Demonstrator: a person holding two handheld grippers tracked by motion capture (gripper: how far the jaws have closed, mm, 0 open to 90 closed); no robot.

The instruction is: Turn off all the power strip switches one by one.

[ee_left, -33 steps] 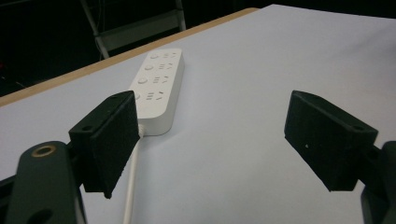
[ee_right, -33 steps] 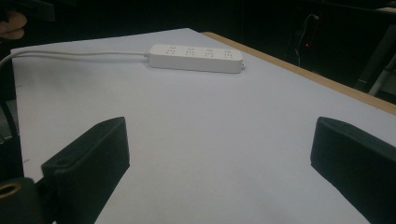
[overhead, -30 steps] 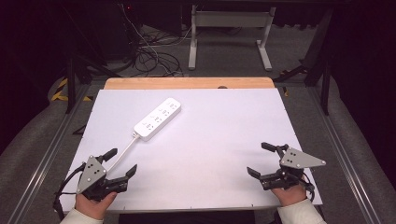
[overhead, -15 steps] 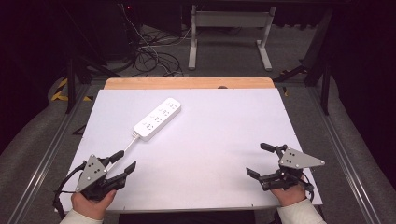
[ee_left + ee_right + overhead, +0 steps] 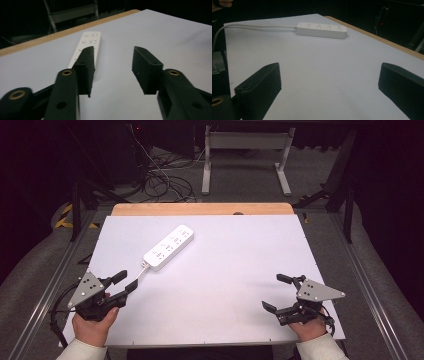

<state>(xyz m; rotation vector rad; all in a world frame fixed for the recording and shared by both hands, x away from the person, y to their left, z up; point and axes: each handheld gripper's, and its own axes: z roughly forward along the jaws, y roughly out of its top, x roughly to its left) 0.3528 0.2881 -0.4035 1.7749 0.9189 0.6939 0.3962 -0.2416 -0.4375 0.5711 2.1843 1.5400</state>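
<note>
So the left gripper [image 5: 125, 281] was sitting low at the near left corner of the table [image 5: 240, 320], jaws spread with nothing between them, pointing up and to the right at the power strip [image 5: 169, 247]. From the left gripper view the gap between the two black jaws [image 5: 113, 70] was plainly open, and the white power strip [image 5: 88, 48] lay just ahead, its near end tucked behind the left jaw in that shot. Not touching it, as far as I could tell.

The right gripper [image 5: 277, 292] was over at the near right corner, jaws spread wide too, holding nothing, well apart from the strip. In its own view the jaws [image 5: 329, 85] stood far apart over bare white tabletop, and the power strip [image 5: 322, 30] lay flat farther off near the wooden edge [image 5: 372, 35], with its white cord [image 5: 257, 26] trailing away toward the table's side.

From above, the strip lay diagonally in the left half of the table, toward the far side, sockets facing up, cord end [image 5: 141, 267] pointing back at the left gripper. Both hands [image 5: 92, 325] were gripping the handles at the table's near edge.
</note>
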